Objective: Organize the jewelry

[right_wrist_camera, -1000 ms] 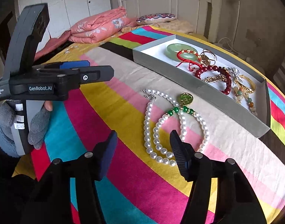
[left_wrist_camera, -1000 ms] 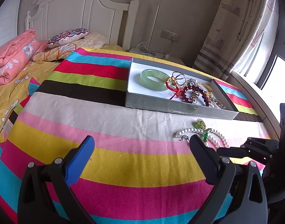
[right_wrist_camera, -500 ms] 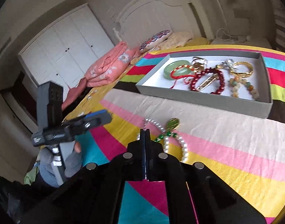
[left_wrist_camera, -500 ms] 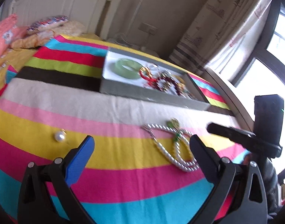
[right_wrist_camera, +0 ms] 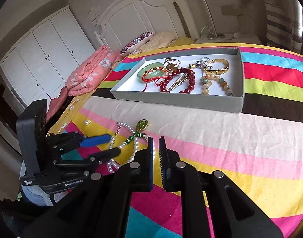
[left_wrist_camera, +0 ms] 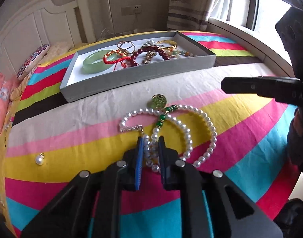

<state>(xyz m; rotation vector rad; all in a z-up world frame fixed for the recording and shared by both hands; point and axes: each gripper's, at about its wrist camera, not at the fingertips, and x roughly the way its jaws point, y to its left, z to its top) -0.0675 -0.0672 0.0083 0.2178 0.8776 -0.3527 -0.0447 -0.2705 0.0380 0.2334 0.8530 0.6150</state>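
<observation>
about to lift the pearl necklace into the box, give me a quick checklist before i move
1. Left gripper closed around the pearl necklace strands: ok.
2. Grip firm enough to lift: cannot tell.
3. Right gripper clear of the necklace: not ok, its nearly closed jaws sit right at the loop's edge.
4. Necklace free of the loose pearl pendant: ok, lying apart.
5. Space in the grey box: ok, bare white floor at its near left corner.
6. Path to the box clear: ok.

Both wrist cameras look forward along their tongs, low over the bed (left_wrist_camera: 240,119), toward the headboard. Both views share the pearl necklace (left_wrist_camera: 191,123) and tray (right_wrist_camera: 177,99); distant room detail appears distorted.
</observation>
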